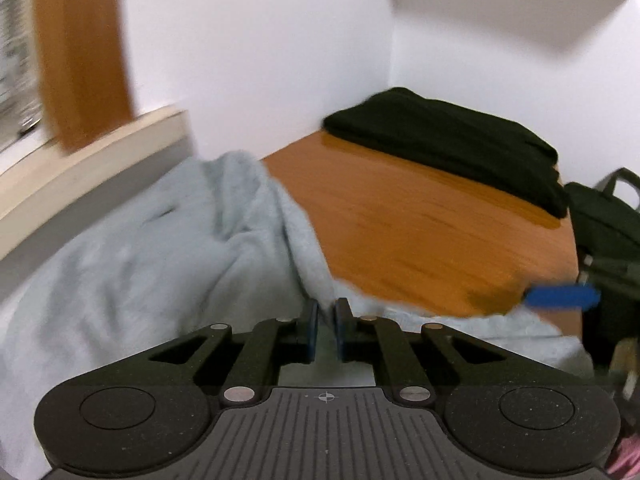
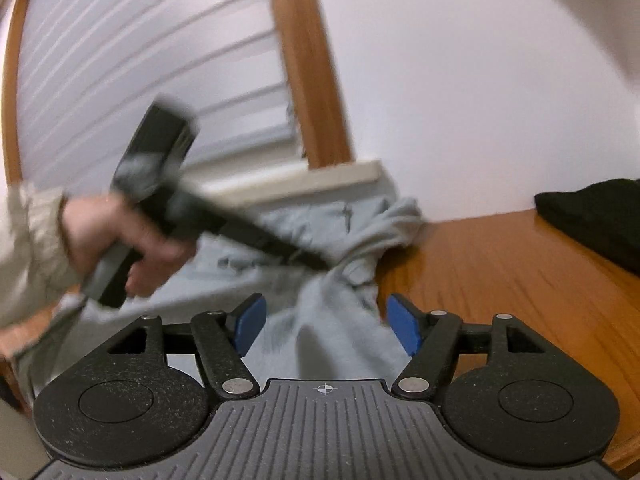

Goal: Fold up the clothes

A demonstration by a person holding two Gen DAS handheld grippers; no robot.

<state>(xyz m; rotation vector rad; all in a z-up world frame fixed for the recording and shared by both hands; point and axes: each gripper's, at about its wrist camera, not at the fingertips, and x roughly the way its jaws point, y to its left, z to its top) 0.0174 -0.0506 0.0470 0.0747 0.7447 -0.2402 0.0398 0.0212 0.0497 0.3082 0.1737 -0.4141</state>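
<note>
The wooden desk [image 1: 420,232] carries everything, and places here are told from it; a white wall rises at its far edge, with a wood-framed window [image 2: 140,60] and pale sill toward its left end; the light grey garment [image 1: 140,248] lies crumpled over the desk's left and near part, a raised ridge of cloth running along its right edge toward the bare wood; a folded black garment [image 1: 444,140] sits at the desk's far right corner, well apart from the grey one; a dark green bag [image 1: 600,216] stands just off the desk's right edge; a person's hand [image 2: 116,236] in a cream sleeve holds the left gripper [image 1: 326,322] over the desk's left side, its blue pads drawn together and clamped on the grey ridge; the right gripper [image 2: 326,326] hangs over the desk's near edge, its jaws apart, grey cloth lying between the blue pads, which do not press on it
</note>
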